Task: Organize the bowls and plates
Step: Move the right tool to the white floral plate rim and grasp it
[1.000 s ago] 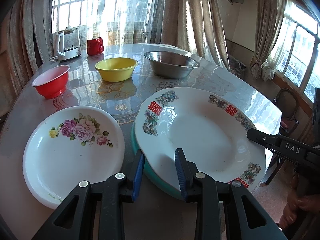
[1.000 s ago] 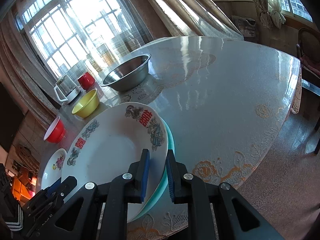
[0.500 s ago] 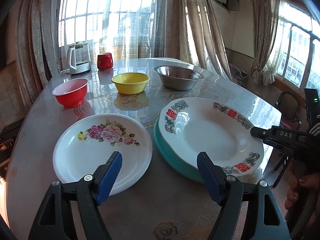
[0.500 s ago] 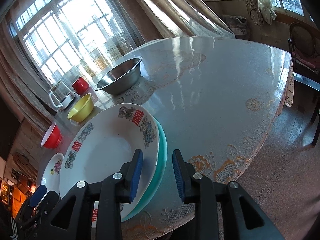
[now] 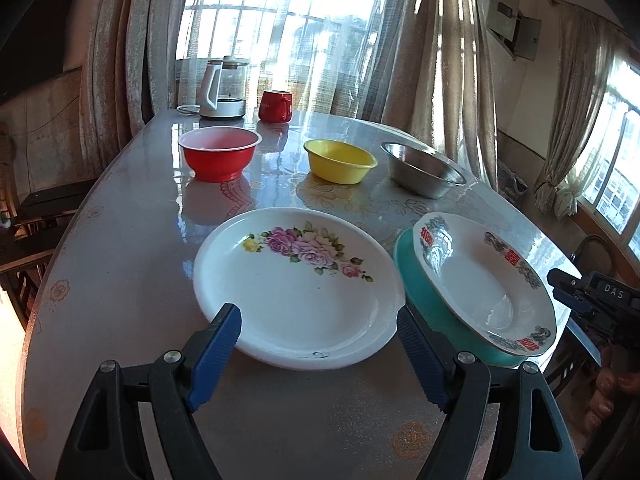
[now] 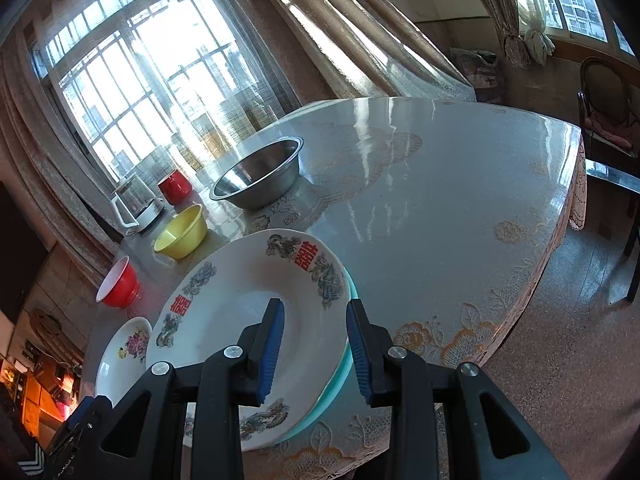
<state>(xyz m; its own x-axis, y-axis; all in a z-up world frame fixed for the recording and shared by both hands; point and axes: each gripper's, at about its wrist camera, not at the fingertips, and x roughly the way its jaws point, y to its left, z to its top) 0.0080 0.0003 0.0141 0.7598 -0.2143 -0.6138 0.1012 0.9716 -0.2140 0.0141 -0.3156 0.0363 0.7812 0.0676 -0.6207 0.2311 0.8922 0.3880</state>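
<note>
We read "DAS" on the right gripper [image 5: 568,290]. Its jaws sit apart around the dragon plate [image 6: 240,304], released. Left gripper [image 5: 318,330] gapes wide before the rose plate [image 5: 296,284].

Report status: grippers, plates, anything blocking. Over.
Left gripper open, jaws just widened, framing flowered plate, not gripping. Right gripper open, jaws astride rim of dragon plate, stacked on teal plate. Nothing blocking.

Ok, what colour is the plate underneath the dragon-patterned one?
Teal plate, its rim showing beneath the dragon-patterned plate; clearest in the left wrist view.
</note>
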